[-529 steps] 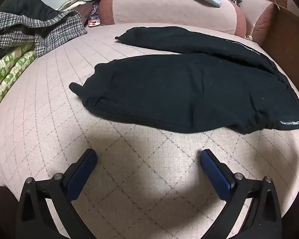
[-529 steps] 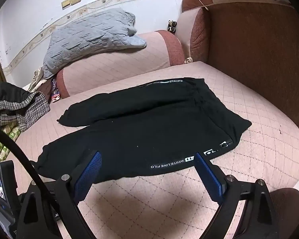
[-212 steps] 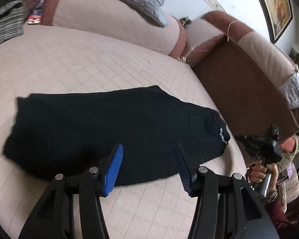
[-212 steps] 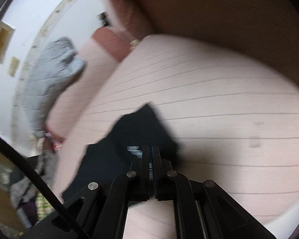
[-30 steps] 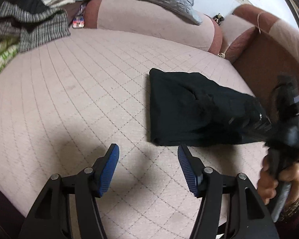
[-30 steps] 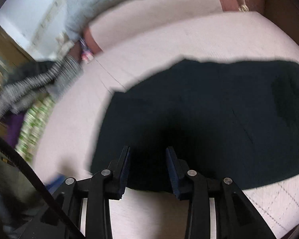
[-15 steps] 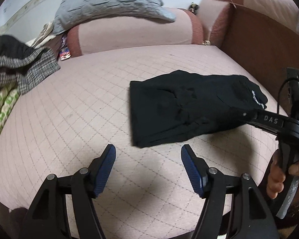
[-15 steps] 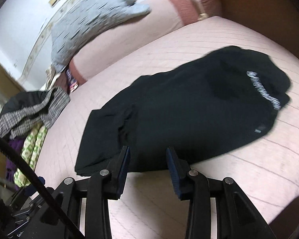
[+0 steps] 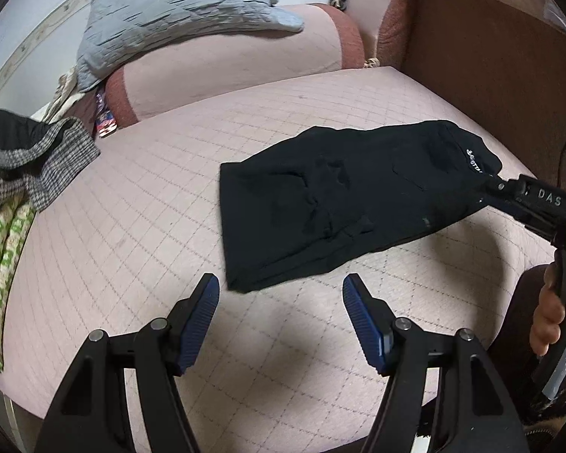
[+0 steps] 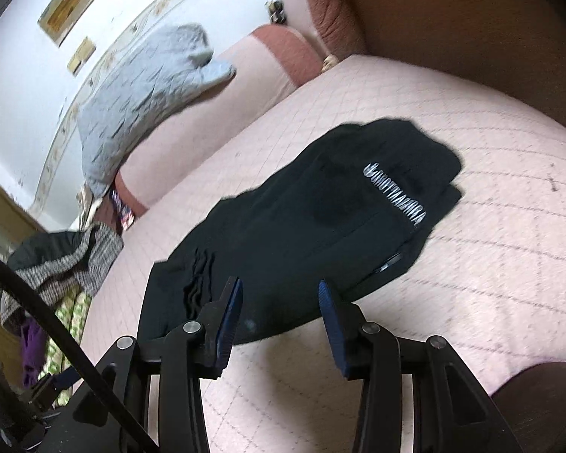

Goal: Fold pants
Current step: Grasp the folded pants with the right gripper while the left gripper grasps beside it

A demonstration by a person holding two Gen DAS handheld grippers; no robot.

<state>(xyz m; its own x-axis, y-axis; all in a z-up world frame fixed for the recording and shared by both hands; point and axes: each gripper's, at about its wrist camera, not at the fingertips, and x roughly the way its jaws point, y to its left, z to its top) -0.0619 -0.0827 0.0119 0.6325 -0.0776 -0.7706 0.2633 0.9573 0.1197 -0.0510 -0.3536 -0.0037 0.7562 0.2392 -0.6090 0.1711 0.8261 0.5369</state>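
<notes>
a: what lies on the sofa seat (image 9: 139, 196)?

b: at its left edge, a checked garment (image 9: 30, 166). right of the middle, black pants (image 9: 343, 196), folded into a flat block.

a: and the grippers?

b: the left gripper (image 9: 281, 302) gapes empty at the near edge. the right gripper (image 10: 279, 309) is opening, nothing between its pads.

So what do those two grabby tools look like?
The left gripper has black angular arms with silver screws and ribbed blue pads on its fingers. The right gripper looks the same, with a black cable curving past it. Seen from the left wrist camera, its black body carries white letters, "DAS", above a handle.
</notes>
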